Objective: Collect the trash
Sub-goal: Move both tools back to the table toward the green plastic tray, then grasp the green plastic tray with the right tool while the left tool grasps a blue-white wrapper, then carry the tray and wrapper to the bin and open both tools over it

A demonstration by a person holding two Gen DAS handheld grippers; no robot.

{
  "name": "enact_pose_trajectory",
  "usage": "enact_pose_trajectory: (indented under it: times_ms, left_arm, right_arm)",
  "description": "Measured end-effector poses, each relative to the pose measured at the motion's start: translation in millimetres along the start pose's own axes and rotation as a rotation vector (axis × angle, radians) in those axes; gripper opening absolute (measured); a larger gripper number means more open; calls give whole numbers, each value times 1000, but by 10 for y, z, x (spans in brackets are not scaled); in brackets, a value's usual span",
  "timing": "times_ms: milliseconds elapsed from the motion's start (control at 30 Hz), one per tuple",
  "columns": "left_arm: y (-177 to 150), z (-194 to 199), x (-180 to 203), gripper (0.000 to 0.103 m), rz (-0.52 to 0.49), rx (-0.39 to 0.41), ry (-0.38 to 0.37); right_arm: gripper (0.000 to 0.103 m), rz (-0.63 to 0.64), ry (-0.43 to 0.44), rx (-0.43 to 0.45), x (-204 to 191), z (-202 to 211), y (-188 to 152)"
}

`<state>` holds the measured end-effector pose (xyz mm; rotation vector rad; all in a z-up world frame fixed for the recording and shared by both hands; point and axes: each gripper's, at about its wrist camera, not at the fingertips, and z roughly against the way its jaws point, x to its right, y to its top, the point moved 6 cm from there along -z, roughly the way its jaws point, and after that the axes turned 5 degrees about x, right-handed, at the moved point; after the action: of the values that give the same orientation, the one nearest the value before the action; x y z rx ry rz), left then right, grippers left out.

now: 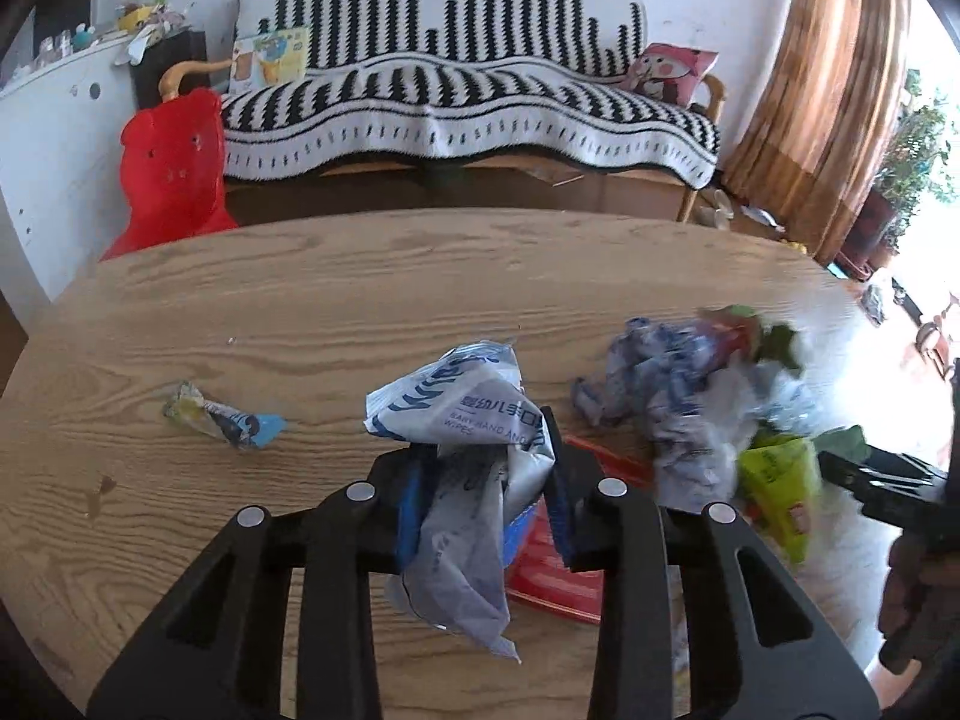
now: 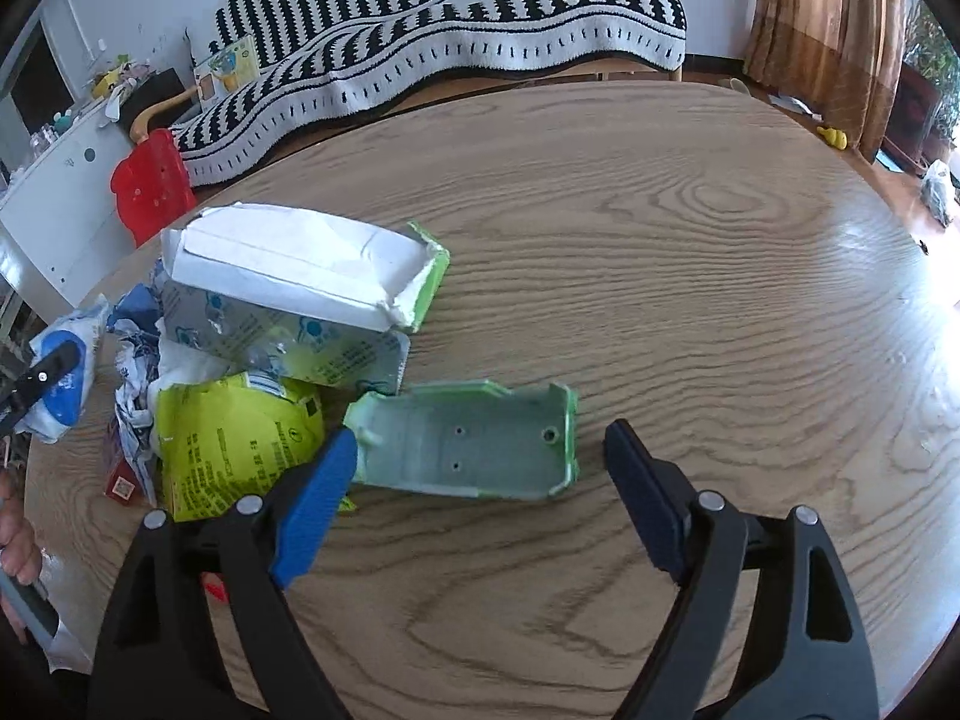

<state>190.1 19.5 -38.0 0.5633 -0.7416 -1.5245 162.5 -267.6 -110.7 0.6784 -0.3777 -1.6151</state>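
My left gripper [image 1: 486,450] is shut on a crumpled white and blue baby-wipes wrapper [image 1: 468,420] and holds it above the wooden table [image 1: 360,288]. The wrapper also shows at the left edge of the right wrist view [image 2: 63,360]. My right gripper [image 2: 474,450] is open, its fingers on either side of a flattened green carton [image 2: 474,450] lying on the table. To its left is a heap of trash: a yellow-green packet [image 2: 234,438], a grey printed wrapper [image 2: 282,342] and a white torn box [image 2: 300,264]. A small candy wrapper [image 1: 222,414] lies alone on the left.
A red flat wrapper [image 1: 558,576] lies under my left gripper. A red plastic chair [image 1: 171,168] stands at the table's far left edge. A sofa with a black and white striped cover [image 1: 468,90] is beyond the table. Curtains [image 1: 828,90] hang at the right.
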Motion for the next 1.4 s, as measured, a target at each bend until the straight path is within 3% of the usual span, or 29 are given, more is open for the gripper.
enact_pose_trajectory:
  times_ms: [133,200,467,667,1000,1200,1400]
  left_arm:
    - [28,73,185,33,-23,15,-24]
    - [26,91,272,33,-36,19,-31]
    - [0,161,591,33,-65,17,-62]
    - [-24,262,1083,33,-121,32,-114]
    - [-298,509,2701,32,-283,40,-316]
    - [-695,724,3891,32,-388,25,-476]
    - [-1289,913,4995,32,-504,-19,-638]
  right_arm:
    - [79,19,14,-2,-81,12,0]
    - [57,29,14,-9,-82,29,-13]
    - [56,-10,-8,27,120,321,-25]
    - [56,-60,-48,96,574,844,-47]
    - [56,-242,-215,192,2078,1924,-486]
    - [56,-399,-337,195,3135,2415,-1046]
    - [56,-534,-404,145,3906,2626,-1608]
